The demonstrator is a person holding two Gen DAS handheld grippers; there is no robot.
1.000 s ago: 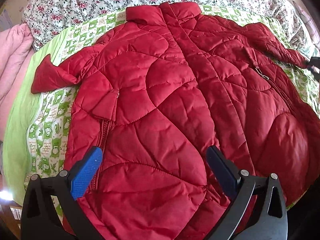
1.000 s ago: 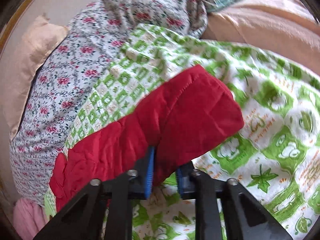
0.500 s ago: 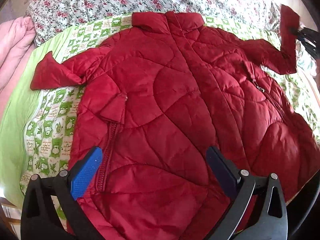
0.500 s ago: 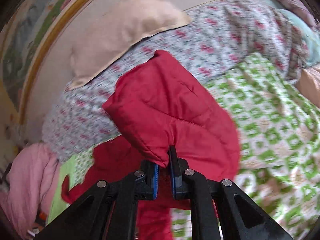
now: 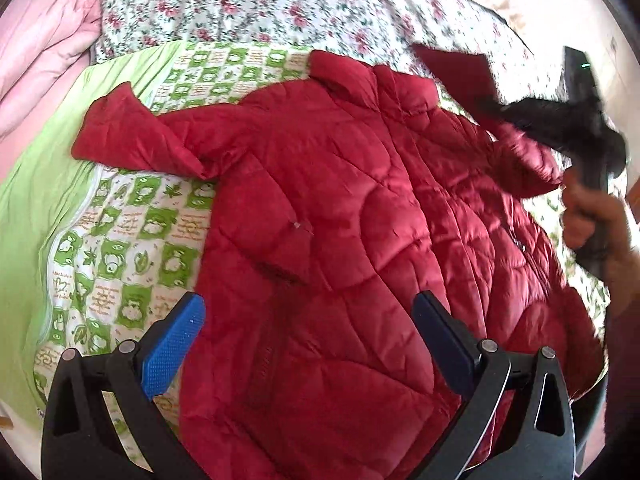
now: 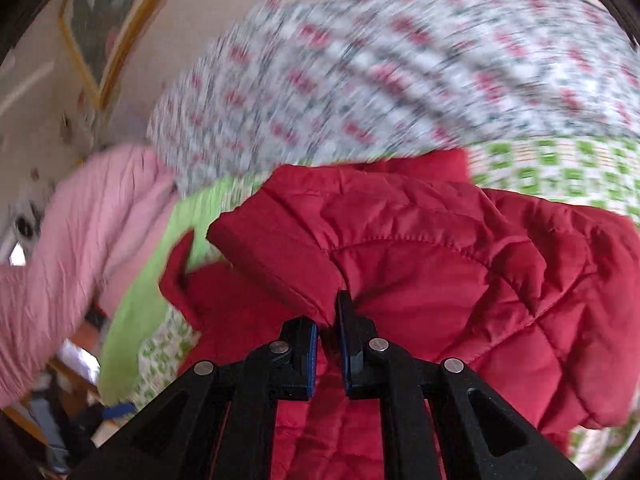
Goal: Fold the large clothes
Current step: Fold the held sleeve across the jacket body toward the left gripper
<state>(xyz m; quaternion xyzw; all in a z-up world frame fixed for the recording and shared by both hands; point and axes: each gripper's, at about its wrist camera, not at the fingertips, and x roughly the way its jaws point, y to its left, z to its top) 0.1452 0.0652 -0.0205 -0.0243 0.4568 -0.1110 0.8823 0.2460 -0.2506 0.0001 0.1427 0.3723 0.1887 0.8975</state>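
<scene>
**Red jacket on the bed, one sleeve lifted**

The red quilted jacket (image 5: 340, 240) lies spread front-up on the green-and-white patterned sheet (image 5: 132, 240) of the bed, its collar (image 5: 360, 76) toward the floral quilt (image 5: 260, 4) heaped at the far end. One sleeve (image 5: 132, 136) lies flat on the sheet, reaching out from the jacket toward a bundle of pink bedding (image 5: 36, 64).

The left tool (image 5: 308, 344) hangs above the lower part of the jacket with its blue-padded fingers (image 5: 172, 348) spread wide apart; nothing is between them.

The right tool (image 6: 330, 344) is clamped on the cuff end of the jacket's other sleeve (image 6: 420, 264), its two fingers pressed almost together with the red fabric pinched between them. In the left wrist view this tool shows blurred and raised above the jacket's far shoulder, with the cuff (image 5: 456, 76) sticking up beyond the collar, and a person's hand (image 5: 592, 216) grips its handle beside the jacket.
</scene>
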